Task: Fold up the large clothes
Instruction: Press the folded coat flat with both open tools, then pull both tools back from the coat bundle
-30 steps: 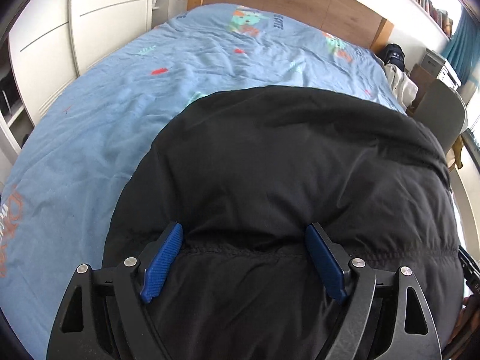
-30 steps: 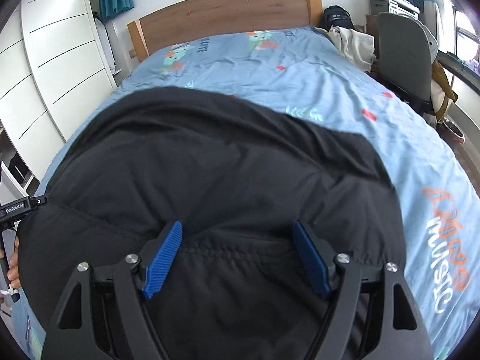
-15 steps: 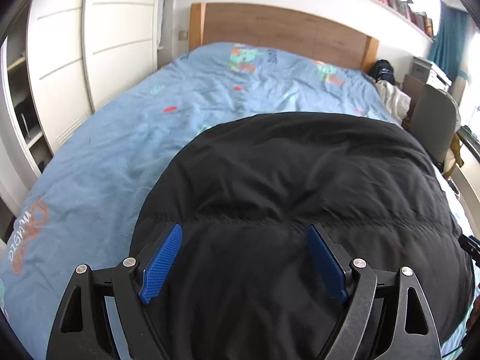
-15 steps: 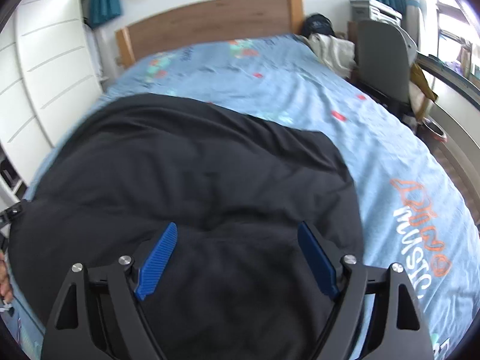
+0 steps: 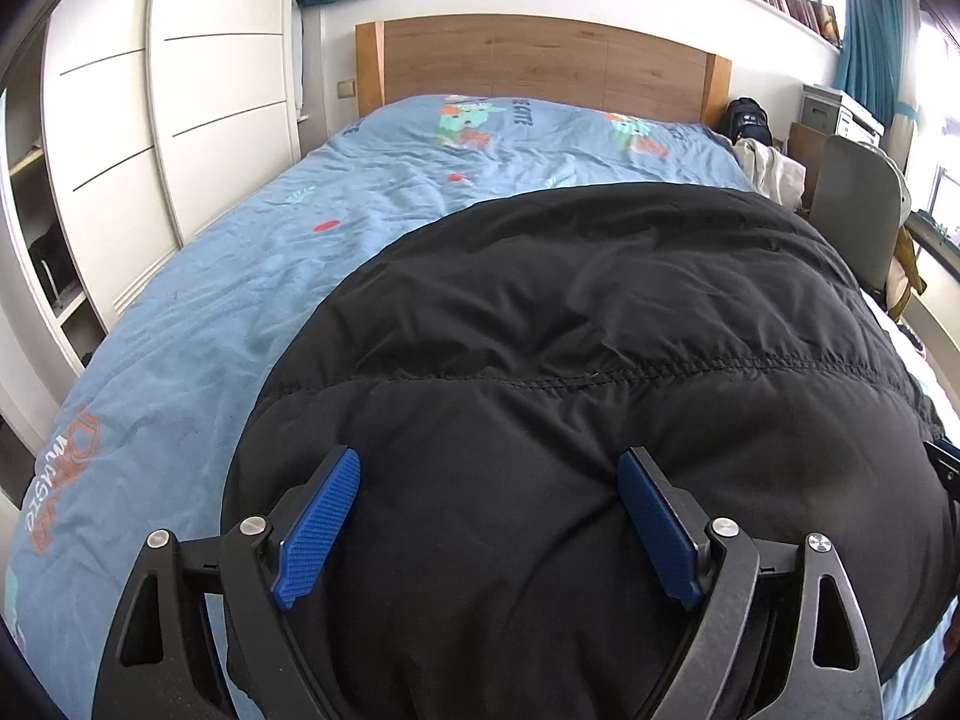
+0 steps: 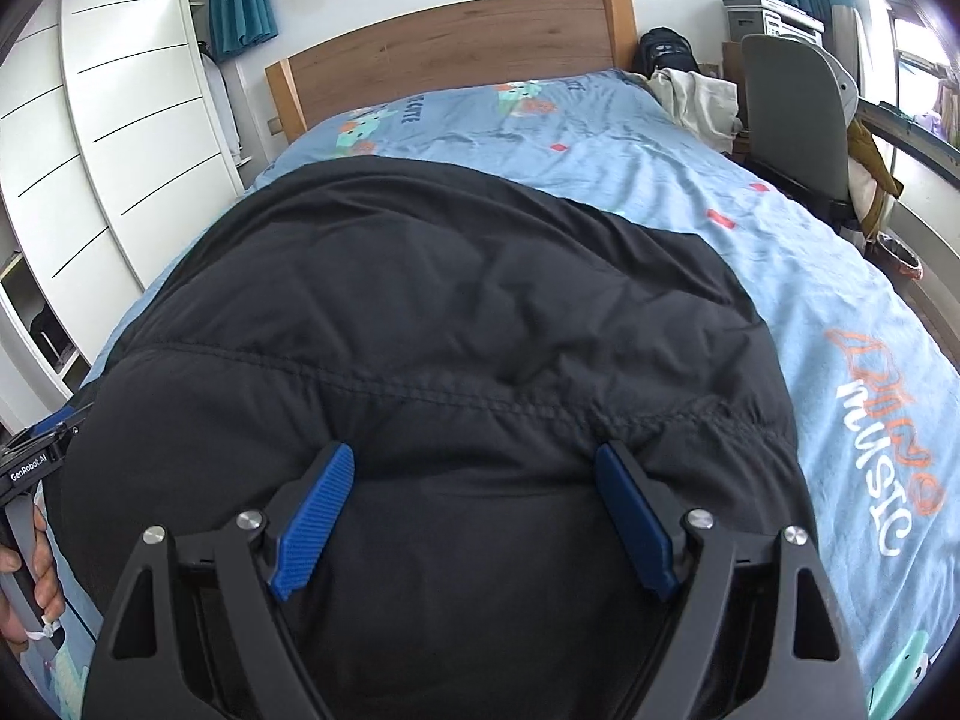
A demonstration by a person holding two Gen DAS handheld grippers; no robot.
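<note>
Left cam: wardrobe, white, runs along the 9-to-11 edge. Blue duvet covers the bed from 8 up to 12, w/ orange lettering at 8 and the wood headboard at 12. Black puffer jacket lies flat on the duvet and fills the frame from centre to 3 and down to 6, w/ 1 stitched seam crossing it side to side just past my fingertips. My left gripper sits at 6 over the jacket's near part. Its jaws are wide apart and have just been opening. Padded fabric bulges up between the 2 blue pads, but I see no pinch on it. Grey chair stands at 3, beside the bed.

Right cam: at 9, on the frame edge, my left hand grips the handle of the other tool, next to the jacket's left edge. Jacket spreads from 9 through centre to abt 3, w/ the seam just past the fingertips here too. My right gripper sits at 6, jaws spread wide and just been opening, w/ jacket fabric between the pads and nothing clamped that I can see. Fabric puckers a little at the right pad's tip. Duvet shows from 1 to 5, w/ "MUSIC" print at 4. Headboard at 12, chair at 2.
</note>
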